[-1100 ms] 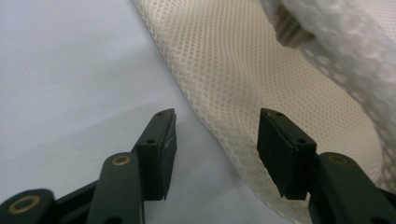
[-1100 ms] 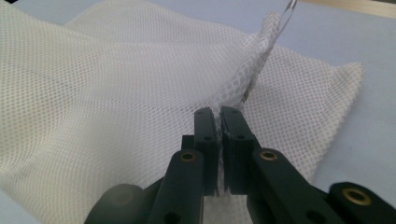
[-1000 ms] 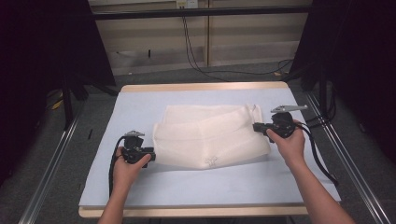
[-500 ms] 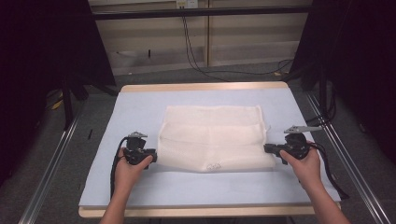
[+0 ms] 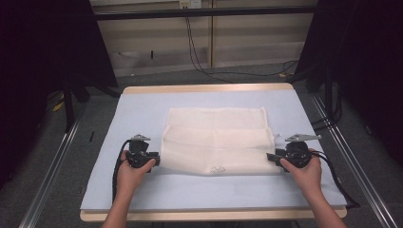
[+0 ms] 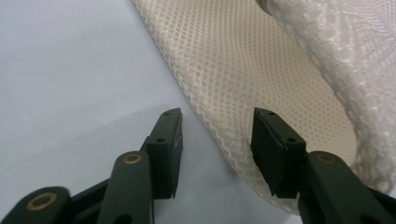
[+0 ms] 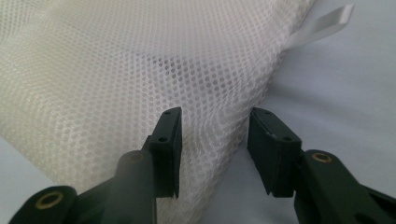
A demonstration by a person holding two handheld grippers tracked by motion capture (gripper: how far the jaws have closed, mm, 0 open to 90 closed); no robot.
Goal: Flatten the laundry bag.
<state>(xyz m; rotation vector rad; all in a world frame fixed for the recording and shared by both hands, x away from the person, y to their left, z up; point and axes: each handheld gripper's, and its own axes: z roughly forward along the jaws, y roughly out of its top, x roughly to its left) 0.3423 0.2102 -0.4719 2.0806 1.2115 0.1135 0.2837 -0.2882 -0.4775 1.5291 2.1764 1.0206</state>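
Note:
A cream mesh cloth (image 5: 216, 140) lies folded flat on the light blue mat (image 5: 142, 109). My left gripper (image 5: 157, 160) rests at its near left corner. In the left gripper view the left gripper (image 6: 215, 140) stands open, the cloth's (image 6: 243, 70) edge running loose between the jaws. My right gripper (image 5: 270, 157) sits at the near right corner. Its jaws have just been opening; in the right gripper view the right gripper (image 7: 215, 140) is open, with the mesh (image 7: 116, 70) edge between the jaws and not pinched. A white ribbon tag (image 7: 322, 25) sticks out of the cloth's side.
The mat covers a table with a wooden rim (image 5: 204, 88). Bare mat runs round the cloth on every side. Metal rails (image 5: 52, 166) flank the table on the floor, and cables (image 5: 199, 57) hang at the back wall.
The right gripper came down and toward the near edge with the cloth's right side, then opened and let go. The puffed cloth now lies flat. The left gripper kept still.

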